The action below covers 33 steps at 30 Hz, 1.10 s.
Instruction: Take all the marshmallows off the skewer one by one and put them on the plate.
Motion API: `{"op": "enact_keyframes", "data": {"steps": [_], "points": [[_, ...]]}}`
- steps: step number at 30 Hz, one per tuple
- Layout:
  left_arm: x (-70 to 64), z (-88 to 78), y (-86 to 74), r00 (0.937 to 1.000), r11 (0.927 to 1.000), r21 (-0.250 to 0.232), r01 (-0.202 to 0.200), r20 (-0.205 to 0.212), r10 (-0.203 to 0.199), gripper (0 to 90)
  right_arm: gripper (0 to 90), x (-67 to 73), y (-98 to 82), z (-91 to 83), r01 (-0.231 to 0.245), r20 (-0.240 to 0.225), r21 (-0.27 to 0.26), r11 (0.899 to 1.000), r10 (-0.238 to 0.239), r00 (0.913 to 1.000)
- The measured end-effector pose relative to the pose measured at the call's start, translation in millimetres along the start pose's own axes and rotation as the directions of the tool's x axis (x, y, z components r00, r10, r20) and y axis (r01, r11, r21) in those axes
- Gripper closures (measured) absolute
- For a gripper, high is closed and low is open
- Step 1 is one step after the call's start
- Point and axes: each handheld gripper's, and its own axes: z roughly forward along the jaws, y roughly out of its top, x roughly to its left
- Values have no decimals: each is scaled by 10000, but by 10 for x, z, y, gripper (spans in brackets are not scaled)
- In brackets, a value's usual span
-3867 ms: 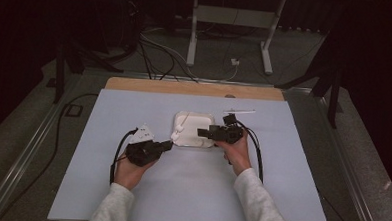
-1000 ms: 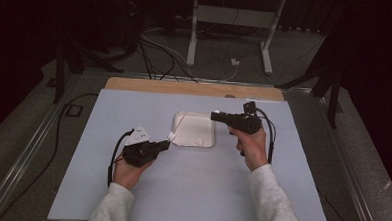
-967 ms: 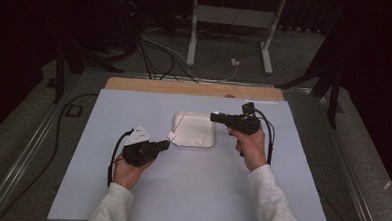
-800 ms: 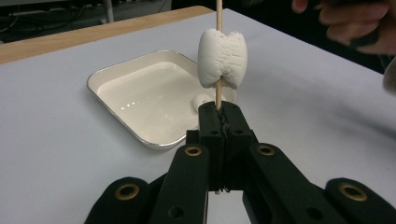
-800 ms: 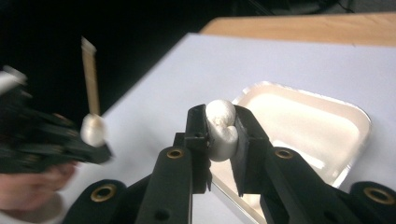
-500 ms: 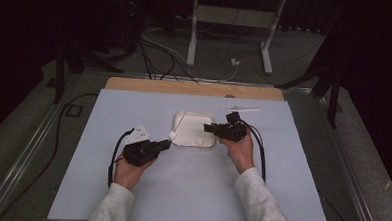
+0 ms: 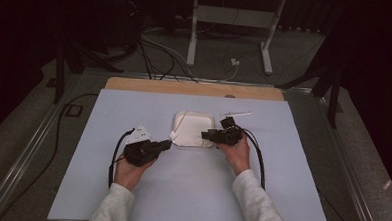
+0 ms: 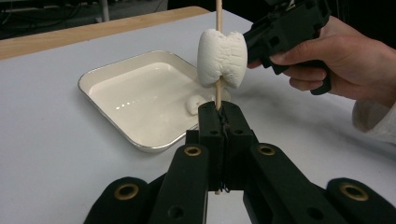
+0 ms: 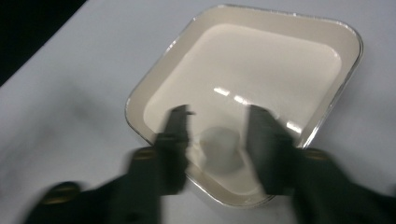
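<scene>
Nearest the person, the left hand-held gripper [image 8: 219, 140] is clenched on a wooden skewer [image 8: 218, 14] standing upright, one marshmallow [image 8: 222, 58] threaded on it. Just beyond, the right hand-held gripper [image 9: 217, 140], its jaws having just been opening, points down with a loose marshmallow [image 9: 219, 142] between them, untouched, in the near corner of the white tray [image 9: 345, 42] on the bench [image 7: 134, 108].

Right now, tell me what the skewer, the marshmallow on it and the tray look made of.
Skewer: likely wood or bamboo, a thin, matt, tan stick.
Marshmallow: soft, spongy, powdery white, pinched in where the stick runs through.
Tray: seemingly enamelled metal, glossy cream inside with glints and a thin silvery rim.
</scene>
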Motion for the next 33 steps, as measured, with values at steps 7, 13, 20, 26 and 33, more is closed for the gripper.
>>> {"op": "enact_keyframes", "data": {"steps": [7, 13, 20, 26, 33], "points": [[7, -4, 2, 9999, 10000, -36, 67, -83, -67, 900, 267, 41, 24, -33, -92, -443, -88, 9999, 88, 9990], [-3, -3, 9, 10000, 10000, -70, 47, -75, -48, 900, 177, 168, 98, -181, 106, -1249, -764, 9970, -201, 9920], [-22, 3, 19, 10000, 9999, -121, 27, -74, -28, 900, 156, 350, 167, -278, 264, -1992, -1127, 9933, -486, 9788], [-33, 4, 27, 9999, 9998, -196, 79, -82, -80, 900, 159, 541, 229, -307, 548, -2525, -1316, 9898, -870, 9637], [-55, 20, 39, 10000, 9998, -187, 33, -4, -34, 900, 241, 674, 241, -242, 593, -3032, -1266, 9902, -956, 9481]]}}
